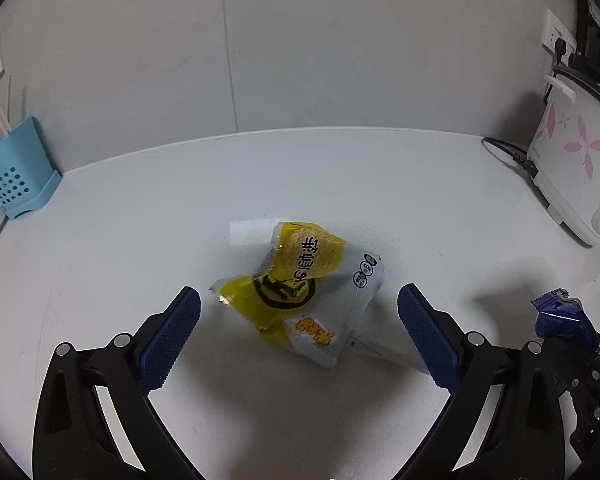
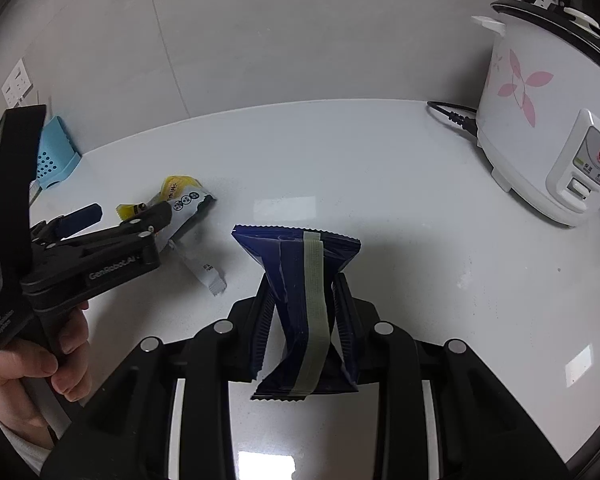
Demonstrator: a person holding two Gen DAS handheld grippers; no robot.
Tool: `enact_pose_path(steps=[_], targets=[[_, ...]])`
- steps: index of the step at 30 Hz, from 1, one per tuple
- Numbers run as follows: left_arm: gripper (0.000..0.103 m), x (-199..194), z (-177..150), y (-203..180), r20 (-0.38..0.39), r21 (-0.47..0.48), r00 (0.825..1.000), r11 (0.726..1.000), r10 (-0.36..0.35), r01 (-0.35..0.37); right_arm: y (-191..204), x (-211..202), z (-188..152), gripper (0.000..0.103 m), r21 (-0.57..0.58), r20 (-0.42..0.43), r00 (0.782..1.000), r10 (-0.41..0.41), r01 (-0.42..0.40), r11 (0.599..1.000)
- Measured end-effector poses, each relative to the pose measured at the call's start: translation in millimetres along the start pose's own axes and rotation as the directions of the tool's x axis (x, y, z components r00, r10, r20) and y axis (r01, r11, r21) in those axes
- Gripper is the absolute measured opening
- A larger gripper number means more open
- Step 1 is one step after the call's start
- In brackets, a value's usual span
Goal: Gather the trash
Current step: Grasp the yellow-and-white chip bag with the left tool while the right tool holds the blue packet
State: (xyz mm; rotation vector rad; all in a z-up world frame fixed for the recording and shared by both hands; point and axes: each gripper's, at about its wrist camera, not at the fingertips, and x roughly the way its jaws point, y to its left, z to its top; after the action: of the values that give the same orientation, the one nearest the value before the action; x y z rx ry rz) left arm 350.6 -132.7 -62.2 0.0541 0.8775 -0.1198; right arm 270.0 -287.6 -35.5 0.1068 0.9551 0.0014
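Between the pads of the right gripper (image 2: 302, 312), closest to its camera, a dark blue wrapper (image 2: 300, 300) with a pale strip down its length is pinched at the waist. The jaws are drawn narrow and the packet is creased where they press; it is carried clear of the white counter (image 2: 380, 184). One piece of trash is therefore already taken, and the step in hand is judged to be the second pick, which is left to the other gripper.

A little farther on, the left gripper (image 1: 300, 320) is held wide apart and nothing is touched by its blue pads (image 1: 172, 336). The yellow and white snack wrapper (image 1: 300, 288) is seen lying crumpled on the counter, in the gap between the two fingers but ahead of the tips. A small white sachet (image 2: 202, 270) is seen just beside it, partly under its edge. In the right wrist view the hand (image 2: 32, 360) holding the left gripper is seen at the left border.

For the next move, a lowering over the wrapper and a closing on its raised middle is probably called for, since thin film may slide on the smooth top. Care is needed that the sachet is not pushed away.

Farther back, a blue utensil holder (image 1: 20, 172) stands at the left wall and a white rice cooker (image 2: 540, 120) at the right. No bin is seen.
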Motion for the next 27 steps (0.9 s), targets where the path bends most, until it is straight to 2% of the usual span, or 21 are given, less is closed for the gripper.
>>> enact_pose_path(steps=[11,16,18,20,21,23,27], targets=[[0.094,29.4,5.1,-10.2,-0.049,0.009,0.997,0.999,0.053,-0.052,-3.2,2.0,-4.7,0.028,-0.006,-0.001,1.000,0.018,-0.018,1.000],[0.066,35.8,3.9,-8.0,-0.095,-0.011,0.995,0.999,0.036,-0.037,0.4,-4.2,-7.9,0.028,-0.016,0.005,1.000,0.021,-0.021,1.000],[0.049,36.5,1.8,-4.7,-0.108,-0.014,0.994,0.999,0.035,-0.036,2.8,-7.7,-9.1,0.028,-0.021,0.009,1.000,0.020,-0.020,1.000],[0.041,36.4,1.1,-3.2,-0.106,-0.021,0.994,0.999,0.036,-0.039,2.9,-9.0,-8.6,0.028,-0.026,0.012,1.000,0.020,-0.020,0.999],[0.031,36.5,0.7,-2.3,-0.106,-0.024,0.994,0.999,0.034,-0.037,2.7,-9.3,-8.2,0.028,-0.028,0.013,1.000,0.020,-0.019,0.999],[0.018,36.1,-0.5,-1.6,-0.107,-0.026,0.994,0.999,0.029,-0.032,2.5,-10.4,-8.4,0.027,-0.026,0.014,1.000,0.021,-0.020,0.999],[0.013,30.7,-3.4,1.1,-0.098,-0.021,0.995,0.999,0.034,-0.037,2.2,-10.1,-9.3,0.027,-0.026,0.013,1.000,0.021,-0.020,0.999]])
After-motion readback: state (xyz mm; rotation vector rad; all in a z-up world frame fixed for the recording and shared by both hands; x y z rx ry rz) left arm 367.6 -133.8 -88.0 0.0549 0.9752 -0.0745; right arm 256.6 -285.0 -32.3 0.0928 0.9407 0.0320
